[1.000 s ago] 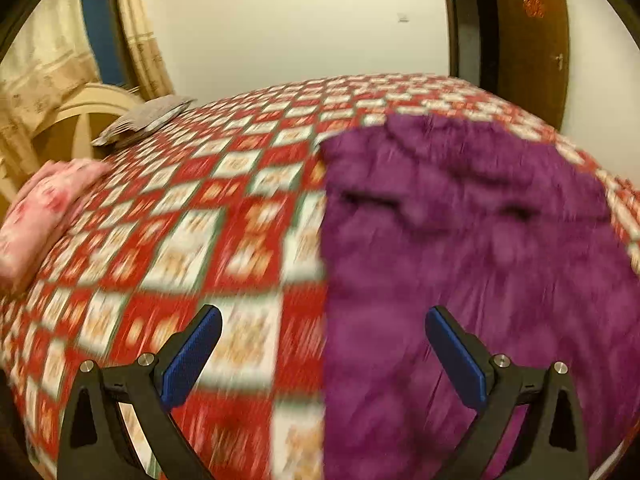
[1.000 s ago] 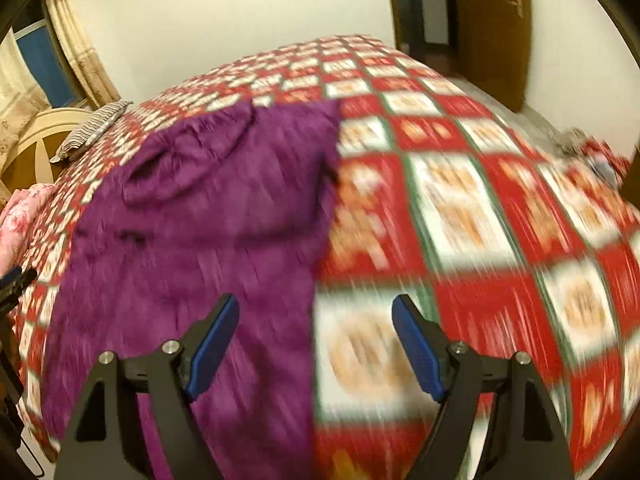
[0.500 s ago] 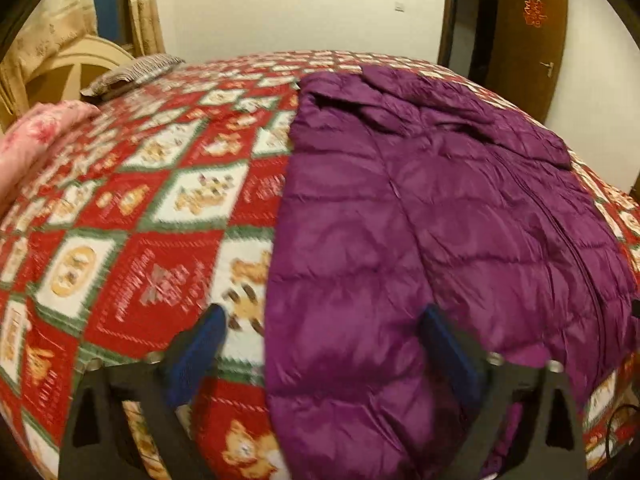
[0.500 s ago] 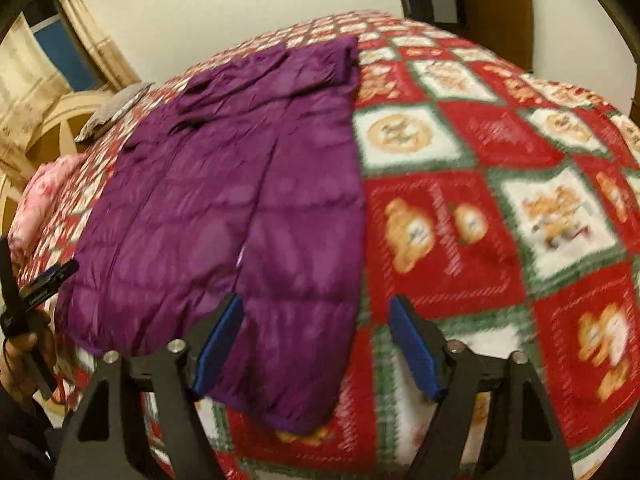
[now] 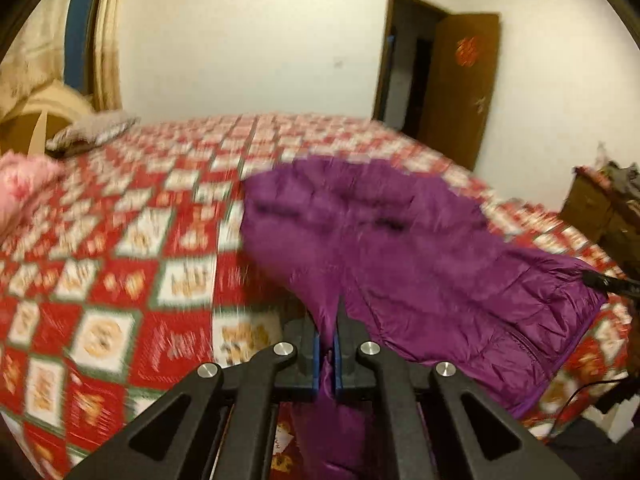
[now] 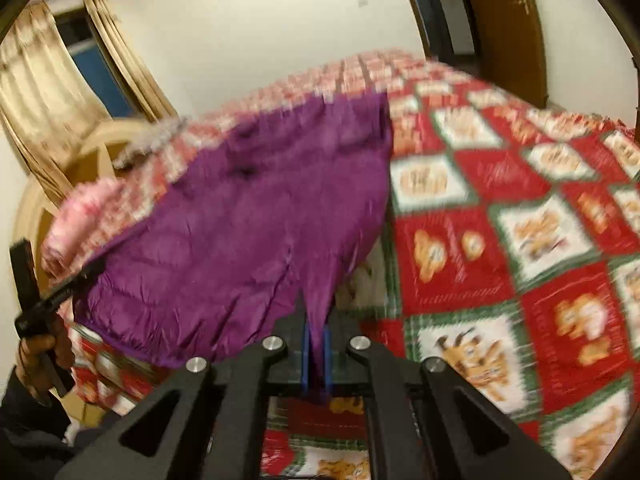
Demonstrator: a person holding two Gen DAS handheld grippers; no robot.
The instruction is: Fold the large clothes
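Hand-held grippers [image 5: 327, 350] [image 6: 316, 354] now clamped on jacket [image 5: 400, 240]

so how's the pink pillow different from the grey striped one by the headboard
The pink pillow is fluffy-looking, pink and nearer the camera at the bed's left edge; the grey striped pillow is flatter, duller and farther back by the headboard. Both lie on the red checked bedspread, clear of the purple jacket.

Motion blur smeared the far squares of the bedspread [image 5: 132, 208] and the collar end of the purple jacket [image 5: 360, 208]. The jacket's hem vanished between the left gripper [image 5: 328, 344] pads. In the right wrist view, the gripping hand [image 6: 38, 354] was cut off by the frame's left edge.
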